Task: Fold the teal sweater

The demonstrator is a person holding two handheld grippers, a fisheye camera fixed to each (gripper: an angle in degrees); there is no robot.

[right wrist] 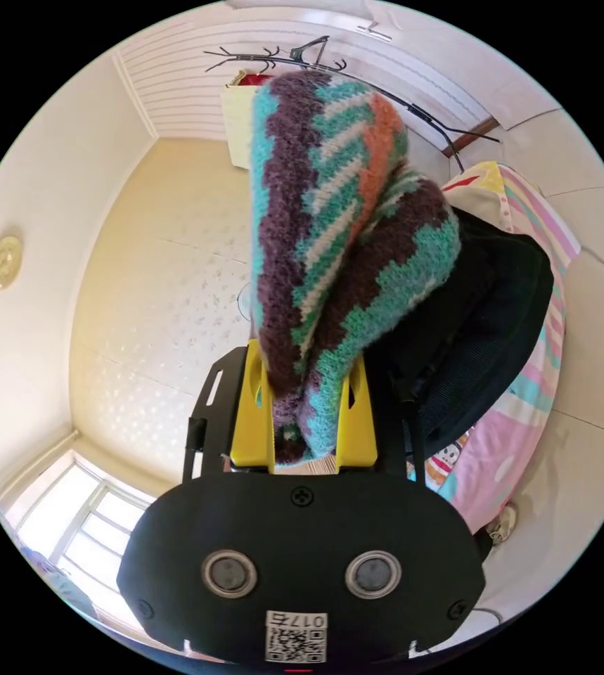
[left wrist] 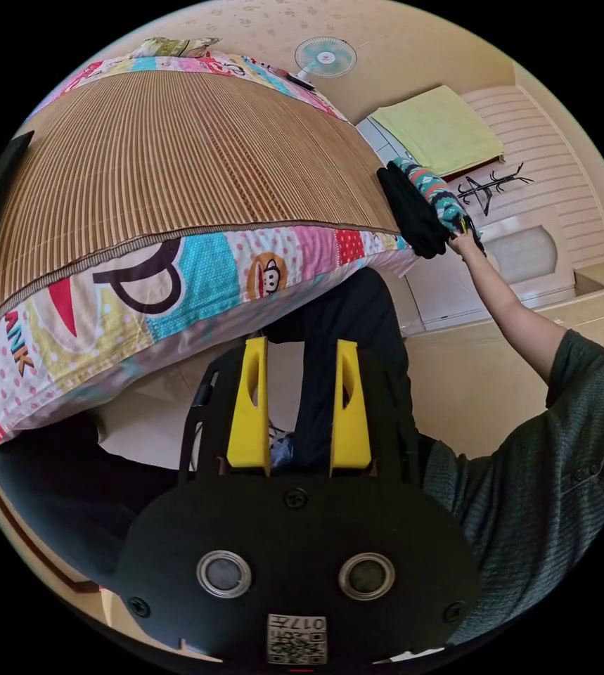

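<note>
The teal sweater (right wrist: 337,232), knitted in teal, purple, cream and orange stripes, is bunched into a thick bundle, and my right gripper (right wrist: 306,362) is shut on its lower end. A black garment (right wrist: 484,316) lies against it on the right. In the left gripper view, the person's outstretched hand (left wrist: 465,242) holds the sweater (left wrist: 432,190) and the black garment (left wrist: 410,211) at the far corner of the bed (left wrist: 175,169). My left gripper (left wrist: 302,344) hangs open below the bed's edge with nothing between its yellow jaws.
A bamboo mat covers the bed above a colourful cartoon-print quilt edge (left wrist: 196,274). Beyond it are a fan (left wrist: 325,58), a cabinet draped with a yellow-green cloth (left wrist: 439,130) and a coat rack (left wrist: 488,186). The person's dark trouser leg (left wrist: 358,316) is behind the left jaws.
</note>
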